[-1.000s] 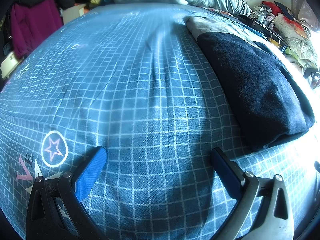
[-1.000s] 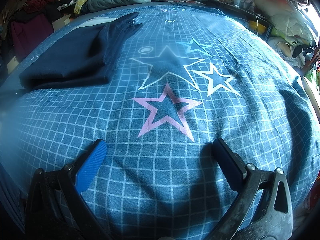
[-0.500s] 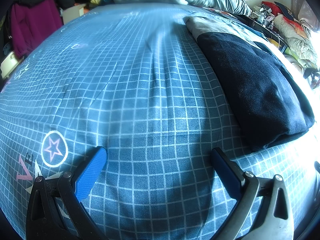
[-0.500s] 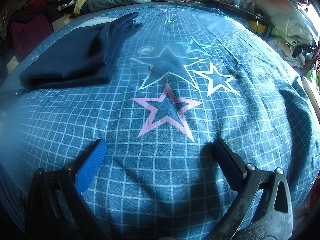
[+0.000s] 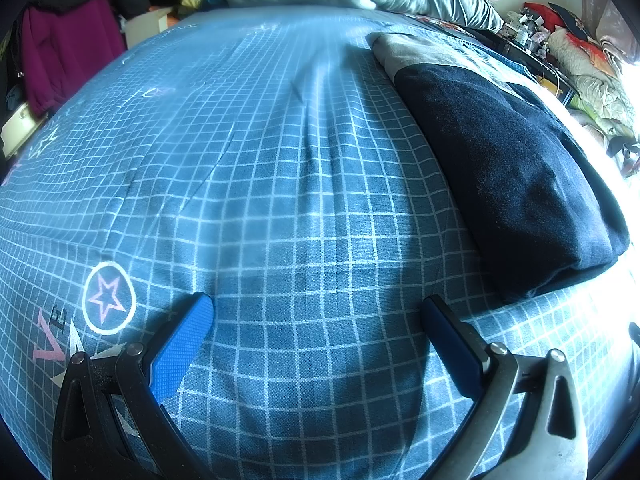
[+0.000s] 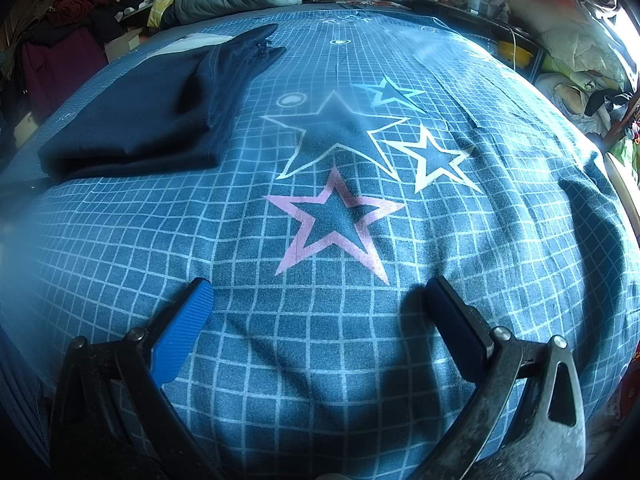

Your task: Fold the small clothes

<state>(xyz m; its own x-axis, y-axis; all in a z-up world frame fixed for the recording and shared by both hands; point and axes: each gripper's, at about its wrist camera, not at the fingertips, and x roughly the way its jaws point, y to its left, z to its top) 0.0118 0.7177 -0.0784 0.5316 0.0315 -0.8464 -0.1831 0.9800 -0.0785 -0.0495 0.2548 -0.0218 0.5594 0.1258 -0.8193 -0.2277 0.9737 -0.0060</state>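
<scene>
Daylight floods in from the right of both claws, blowing out that edge of each fisheye view. The left claw (image 5: 316,308) and right claw (image 6: 318,292) cast soft shadows on the checked bedspread (image 6: 400,340) beneath. Haze blurs the far left; edges bend strongly, corners fall dark.

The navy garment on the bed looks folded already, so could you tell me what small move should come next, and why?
Probably draw both claws back: the navy garment lies folded flat on the grid-patterned bedcover, and the left claw and right claw are open, holding nothing.
</scene>
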